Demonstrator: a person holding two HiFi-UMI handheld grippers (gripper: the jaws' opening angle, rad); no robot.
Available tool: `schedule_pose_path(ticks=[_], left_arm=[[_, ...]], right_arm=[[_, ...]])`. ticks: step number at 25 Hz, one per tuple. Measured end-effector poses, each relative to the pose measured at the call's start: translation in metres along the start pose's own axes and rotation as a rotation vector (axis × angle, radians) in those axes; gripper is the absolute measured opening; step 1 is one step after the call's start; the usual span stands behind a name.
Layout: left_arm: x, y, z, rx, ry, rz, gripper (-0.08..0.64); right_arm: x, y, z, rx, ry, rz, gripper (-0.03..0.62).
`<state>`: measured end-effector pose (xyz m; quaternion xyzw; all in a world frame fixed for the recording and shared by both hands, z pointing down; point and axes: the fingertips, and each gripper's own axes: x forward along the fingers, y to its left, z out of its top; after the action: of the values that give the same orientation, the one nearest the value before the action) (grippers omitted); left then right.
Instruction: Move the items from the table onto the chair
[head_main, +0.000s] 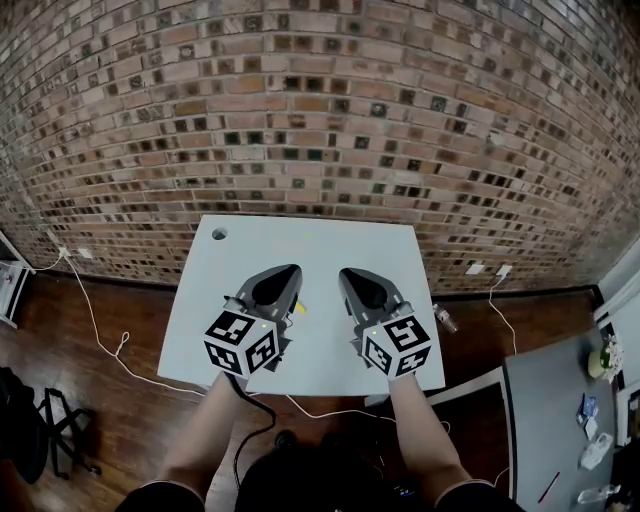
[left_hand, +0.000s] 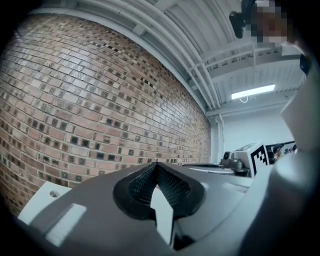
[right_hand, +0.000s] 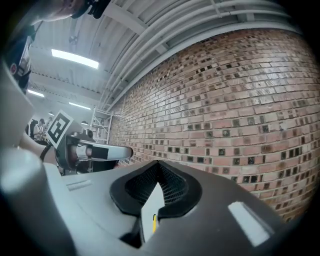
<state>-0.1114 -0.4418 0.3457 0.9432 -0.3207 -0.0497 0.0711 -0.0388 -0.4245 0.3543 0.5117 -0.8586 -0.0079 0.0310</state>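
Left gripper (head_main: 292, 271) and right gripper (head_main: 347, 274), fingers together, flank a small yellow item (head_main: 299, 308).

Both arms come in from the near edge of the surface (head_main: 310, 240), left forearm (head_main: 205, 425) and right forearm (head_main: 422, 430) bare and roughly parallel. The left tongs (head_main: 288, 270) and right tongs (head_main: 348, 273) sit over the middle of the surface, close together but not touching, noses tipped slightly toward each other. Both sets of jaws are closed tip to tip with nothing pinched in them.
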Motion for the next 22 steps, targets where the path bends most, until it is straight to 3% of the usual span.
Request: schedule_pose_path(ticks=[15,22], left_arm=[[-0.003,0.027,-0.001,0.000,0.000,0.043,0.012],[-0.018,0.060,-0.025,-0.020,0.046,0.104,0.012]], right_arm=[[0.029,0.005,-0.009,0.007,0.029,0.024,0.002],[0.077,0.016,-0.066,0.023,0.171,0.064,0.006]])
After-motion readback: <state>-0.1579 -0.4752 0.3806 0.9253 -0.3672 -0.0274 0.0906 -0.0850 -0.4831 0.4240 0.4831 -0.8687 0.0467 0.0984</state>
